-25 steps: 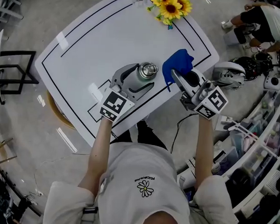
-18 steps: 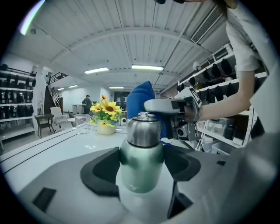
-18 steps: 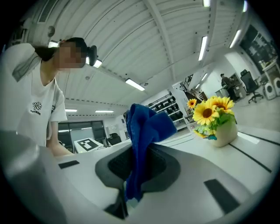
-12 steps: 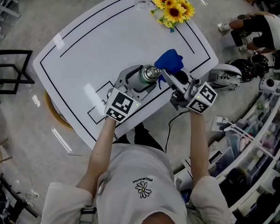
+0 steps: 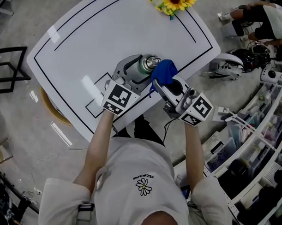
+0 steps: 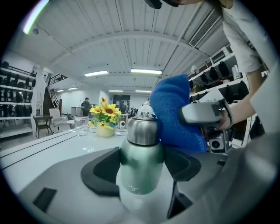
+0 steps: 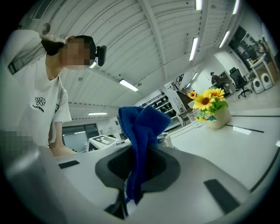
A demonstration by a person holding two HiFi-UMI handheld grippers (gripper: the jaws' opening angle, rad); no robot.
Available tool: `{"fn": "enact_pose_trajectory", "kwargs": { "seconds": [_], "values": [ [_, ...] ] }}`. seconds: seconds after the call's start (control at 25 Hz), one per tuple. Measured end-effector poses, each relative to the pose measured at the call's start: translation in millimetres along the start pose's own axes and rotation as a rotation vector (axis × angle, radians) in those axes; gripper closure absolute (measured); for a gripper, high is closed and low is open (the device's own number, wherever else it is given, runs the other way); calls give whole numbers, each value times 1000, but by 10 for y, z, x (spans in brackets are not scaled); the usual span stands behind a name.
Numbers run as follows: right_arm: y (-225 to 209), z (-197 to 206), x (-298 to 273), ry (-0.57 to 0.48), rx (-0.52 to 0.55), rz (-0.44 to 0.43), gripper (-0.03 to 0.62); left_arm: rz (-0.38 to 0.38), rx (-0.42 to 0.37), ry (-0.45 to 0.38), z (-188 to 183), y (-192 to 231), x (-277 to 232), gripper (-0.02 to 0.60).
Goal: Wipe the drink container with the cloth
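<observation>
From where I stood, the left claw (image 6: 140,168) was closed on the drink container (image 6: 140,159), its dark pads snug against either side of the green body, and the bottle stood upright with its steel cap clear above them. The right claw (image 7: 138,168) was clamped on a blue cloth (image 5: 164,71), a bunched fold of it pinched between the pads and the rest standing up beyond them. That bunch was pressed against the cap and upper right side of the bottle. All this sat close to the near edge of the white bench (image 5: 111,30), just inside the black line that ran round its border, and the right claw reached in across that edge. Past the bottle the bench lay broad and bare as far as the sunflowers (image 5: 175,1) at the far edge. Off the right corner the floor was crowded with gear and shelving.
</observation>
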State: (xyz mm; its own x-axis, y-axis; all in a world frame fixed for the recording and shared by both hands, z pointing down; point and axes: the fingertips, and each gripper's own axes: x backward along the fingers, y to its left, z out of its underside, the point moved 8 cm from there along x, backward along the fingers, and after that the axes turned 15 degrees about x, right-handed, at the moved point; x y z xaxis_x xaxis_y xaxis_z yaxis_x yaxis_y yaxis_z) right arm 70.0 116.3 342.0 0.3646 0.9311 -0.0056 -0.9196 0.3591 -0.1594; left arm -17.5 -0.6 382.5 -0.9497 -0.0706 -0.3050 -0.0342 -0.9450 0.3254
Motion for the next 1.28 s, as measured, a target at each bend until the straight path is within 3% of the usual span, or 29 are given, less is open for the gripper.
{"fn": "enact_pose_trajectory", "kwargs": {
  "seconds": [0.4, 0.72, 0.92, 1.28],
  "values": [
    [131, -60, -267, 125, 130, -42, 553, 24, -5, -19, 22, 42, 19, 268],
    [123, -136, -225, 141, 161, -116, 553, 35, -14, -36, 57, 56, 19, 268],
    [-183, -537, -24, 66, 259, -269, 553, 59, -16, -50, 77, 77, 5, 268],
    [-707, -1146, -747, 153, 502, -708, 553, 71, -2, -93, 89, 86, 6, 268]
  ]
}}
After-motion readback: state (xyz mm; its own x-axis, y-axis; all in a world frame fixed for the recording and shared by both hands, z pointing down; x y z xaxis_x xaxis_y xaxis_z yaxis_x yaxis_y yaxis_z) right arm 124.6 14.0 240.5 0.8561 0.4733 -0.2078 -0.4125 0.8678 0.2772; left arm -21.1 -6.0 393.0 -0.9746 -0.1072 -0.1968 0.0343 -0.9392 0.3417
